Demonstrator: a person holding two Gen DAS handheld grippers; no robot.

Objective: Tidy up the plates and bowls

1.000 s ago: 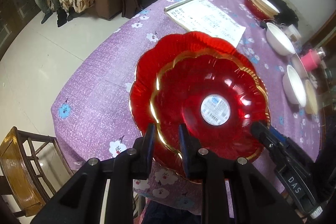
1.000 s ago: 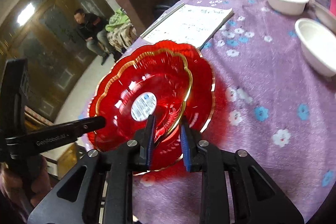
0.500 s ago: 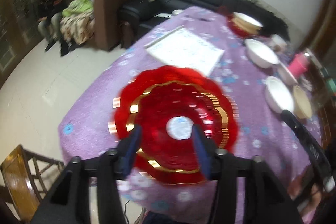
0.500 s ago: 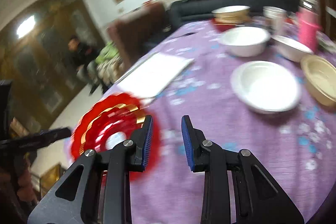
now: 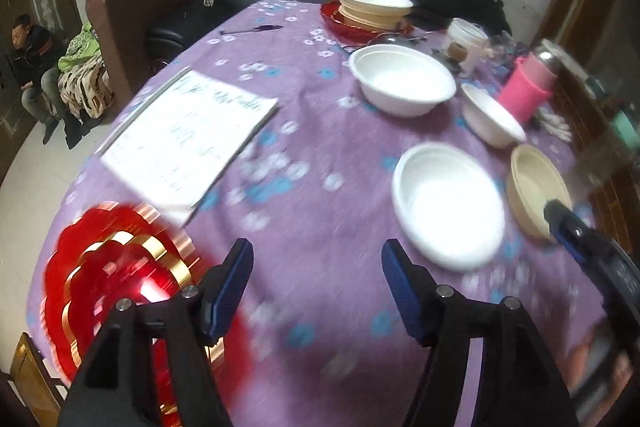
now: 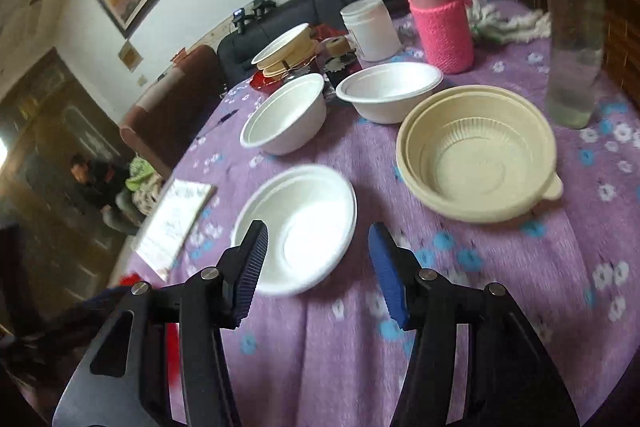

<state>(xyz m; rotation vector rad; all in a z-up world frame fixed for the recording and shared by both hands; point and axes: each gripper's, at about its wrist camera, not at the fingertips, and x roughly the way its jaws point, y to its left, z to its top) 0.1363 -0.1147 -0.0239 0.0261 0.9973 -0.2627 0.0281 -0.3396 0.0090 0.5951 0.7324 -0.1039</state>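
**A:** Where do the 2 grippers stand?

**B:** The left gripper (image 5: 316, 283) hangs over bare purple cloth near the table's front edge, its jaws opening, nothing between them. The right gripper (image 6: 316, 263) is opening too; its left finger overlaps the near rim of the nearest white bowl (image 6: 298, 227) in the picture, but the pads do not press on it.

**A:** And the red plates?

**B:** The red plates (image 5: 120, 287) lie nested at the table's front-left corner, flat, rims up, just beside the open notebook (image 5: 188, 139). I judge that corner is the plate pile: it keeps them clear of the bowls.

**A:** The bowls?

**B:** All mouth-up. The nearest white bowl sits near the front edge, a beige bowl (image 6: 476, 151) beside it toward the right edge. 2 more white bowls (image 6: 286, 113) stand further back, close together. At the far edge a beige bowl stack (image 5: 374, 9) rests on another red plate.

**A:** Any long axis to mind?

**B:** None, they are round. The beige bowl has a small tab on its rim pointing to the right edge.

**A:** Why the right gripper there?

**B:** Probably lining up to pinch that rim, wall between the fingers, for stacking.

**A:** Risks?

**B:** A pink-sleeved bottle (image 6: 440, 23) and a clear bottle (image 6: 572, 39) stand near the right edge.
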